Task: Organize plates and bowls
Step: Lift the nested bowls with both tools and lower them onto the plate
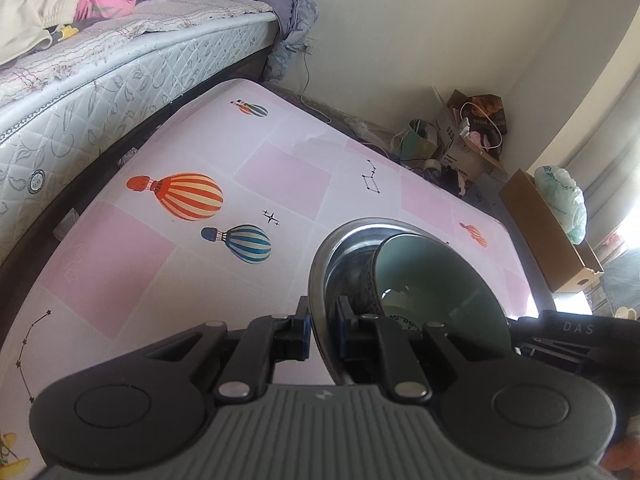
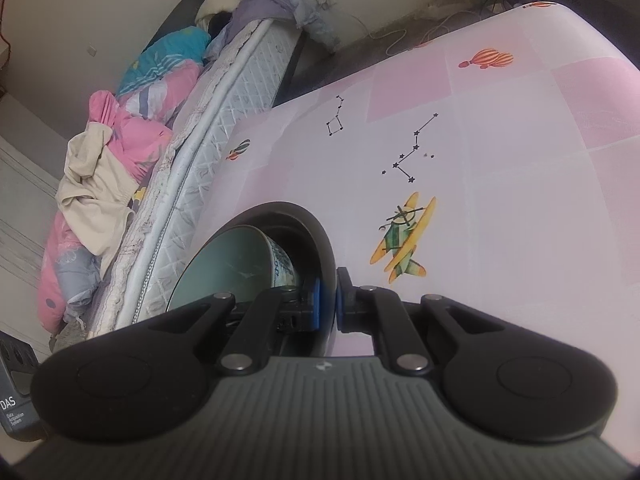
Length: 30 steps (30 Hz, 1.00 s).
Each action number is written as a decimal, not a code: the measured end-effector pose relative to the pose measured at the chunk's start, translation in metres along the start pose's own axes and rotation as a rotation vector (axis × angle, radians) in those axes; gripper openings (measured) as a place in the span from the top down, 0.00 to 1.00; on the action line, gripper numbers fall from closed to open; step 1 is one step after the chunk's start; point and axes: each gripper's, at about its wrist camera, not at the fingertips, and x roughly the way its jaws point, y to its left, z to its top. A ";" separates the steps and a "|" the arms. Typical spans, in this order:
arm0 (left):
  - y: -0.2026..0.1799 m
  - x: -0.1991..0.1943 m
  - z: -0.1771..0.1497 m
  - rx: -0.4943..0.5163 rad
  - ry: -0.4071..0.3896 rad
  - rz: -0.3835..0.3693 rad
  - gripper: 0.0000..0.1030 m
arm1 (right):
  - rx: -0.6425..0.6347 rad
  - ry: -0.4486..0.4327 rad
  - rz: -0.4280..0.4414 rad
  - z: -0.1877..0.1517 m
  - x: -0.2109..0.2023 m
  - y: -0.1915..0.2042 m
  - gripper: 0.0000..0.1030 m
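Both tongs are clenched on opposite rims of the metal plate (image 1: 320,276), low centre of each frame: left gripper (image 1: 323,330), right gripper (image 2: 328,306). The bowl (image 1: 436,284) on it looks breakable and slidey, so keep holding the rims level.

The left wrist camera sits just behind the left tool (image 1: 323,330) and looks forward along its fingers, low over the pink balloon-printed bench (image 1: 168,264), toward the room corner with the open cardboard boxes (image 1: 472,148); the quilted grey mattress (image 1: 100,92) runs along its left side. The right wrist camera sits just behind the right tool (image 2: 328,306), facing across the same bench (image 2: 500,168), with the mattress (image 2: 224,128) again to its left. Both views are very close to the shiny steel plate (image 1: 320,264) (image 2: 320,240) and the green-glazed ceramic bowl (image 1: 440,280) (image 2: 224,264) resting on it, seen from opposite rims. Shared: plate, bowl, bench, mattress.
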 end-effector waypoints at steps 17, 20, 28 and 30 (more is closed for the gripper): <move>-0.006 -0.064 -0.029 -0.019 -0.049 -0.046 0.89 | 0.012 -0.031 0.020 -0.041 -0.065 0.018 0.93; -0.005 -0.073 -0.038 -0.018 -0.041 -0.055 0.89 | 0.016 -0.031 0.019 -0.053 -0.076 0.019 0.93; 0.000 -0.075 -0.076 0.012 0.033 -0.053 0.89 | 0.058 -0.011 -0.005 -0.096 -0.092 0.007 0.93; 0.001 -0.072 -0.085 0.019 0.055 -0.051 0.89 | 0.068 -0.005 -0.018 -0.107 -0.092 0.000 0.93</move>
